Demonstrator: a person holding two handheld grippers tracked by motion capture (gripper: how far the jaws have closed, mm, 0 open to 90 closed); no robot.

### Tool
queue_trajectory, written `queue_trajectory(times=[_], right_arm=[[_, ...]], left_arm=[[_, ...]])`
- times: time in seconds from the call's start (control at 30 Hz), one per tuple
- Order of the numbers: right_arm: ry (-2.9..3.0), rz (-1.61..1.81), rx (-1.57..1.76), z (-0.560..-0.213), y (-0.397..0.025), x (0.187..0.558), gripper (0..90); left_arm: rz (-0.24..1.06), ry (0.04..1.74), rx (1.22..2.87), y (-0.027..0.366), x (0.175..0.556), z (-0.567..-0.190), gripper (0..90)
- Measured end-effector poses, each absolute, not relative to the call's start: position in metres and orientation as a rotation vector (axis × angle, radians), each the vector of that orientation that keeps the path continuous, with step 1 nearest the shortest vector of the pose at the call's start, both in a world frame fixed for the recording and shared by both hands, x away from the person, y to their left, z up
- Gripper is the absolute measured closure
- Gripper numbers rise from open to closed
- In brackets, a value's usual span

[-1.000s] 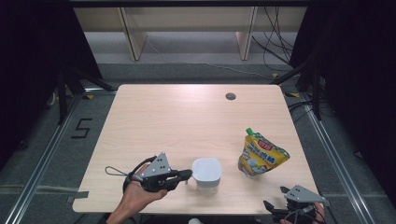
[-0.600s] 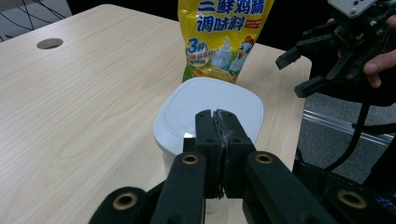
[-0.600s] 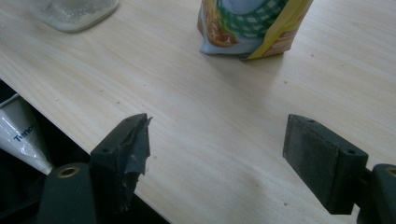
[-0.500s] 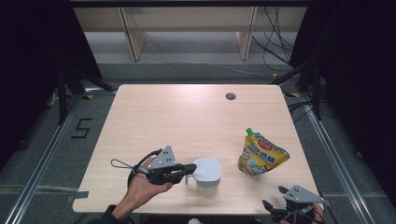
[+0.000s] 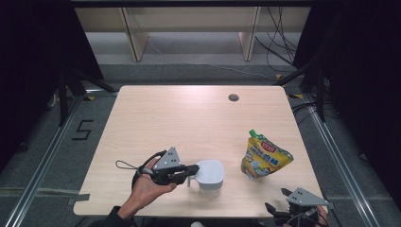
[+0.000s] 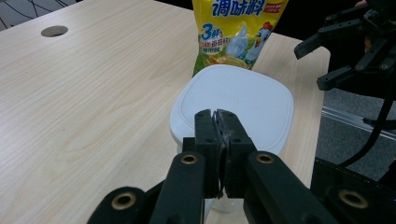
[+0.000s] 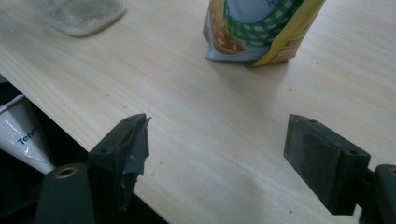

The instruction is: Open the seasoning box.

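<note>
Container: white, rounded-square lidded container (image 5: 209,176) sat on the bench near the front edge, a little left of centre; lid on, top flat and level.
Container body: frosted and see-through below the lid in the right gripper view (image 7: 84,14).
Left gripper: left gripper (image 5: 188,171) held in the person's hand (image 5: 146,189), lying roughly level and pointing right at the container's left side.
Left fingers: pressed together with no visible gap in the left gripper view (image 6: 218,135); tips sat at the near rim of the white lid (image 6: 238,105), over or touching it, cannot tell which; nothing seen clamped between them.
Pouch: yellow seasoning pouch (image 5: 263,156) with green spout cap stood upright, leaning slightly, just right of the container and apart from it; behind the lid in the left gripper view (image 6: 238,32).
Right gripper: right gripper (image 5: 276,208) at the front right corner, off the bench edge, near the pouch but not touching.
Right fingers: spread wide over bare wood (image 7: 217,158), holding nothing; the left pad's tape looked torn.
Bench: light wood bench (image 5: 189,118), round cable hole (image 5: 233,98) toward the far right.
</note>
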State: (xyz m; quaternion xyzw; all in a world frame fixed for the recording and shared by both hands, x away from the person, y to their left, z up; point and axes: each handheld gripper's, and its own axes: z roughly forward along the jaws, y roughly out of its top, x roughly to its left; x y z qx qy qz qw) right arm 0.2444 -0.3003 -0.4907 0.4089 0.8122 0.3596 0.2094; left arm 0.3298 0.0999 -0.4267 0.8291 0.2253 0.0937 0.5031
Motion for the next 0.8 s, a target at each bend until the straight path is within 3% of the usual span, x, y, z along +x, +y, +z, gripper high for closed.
queue_trajectory(times=[0.8], right_arm=[[2.277, 1.018, 1.128, -0.4901, -0.2969, 0.2433, 30.7]], left_arm=[[0.226, 0.543, 1.974, 0.1041, 0.3274, -0.4305, 86.9]])
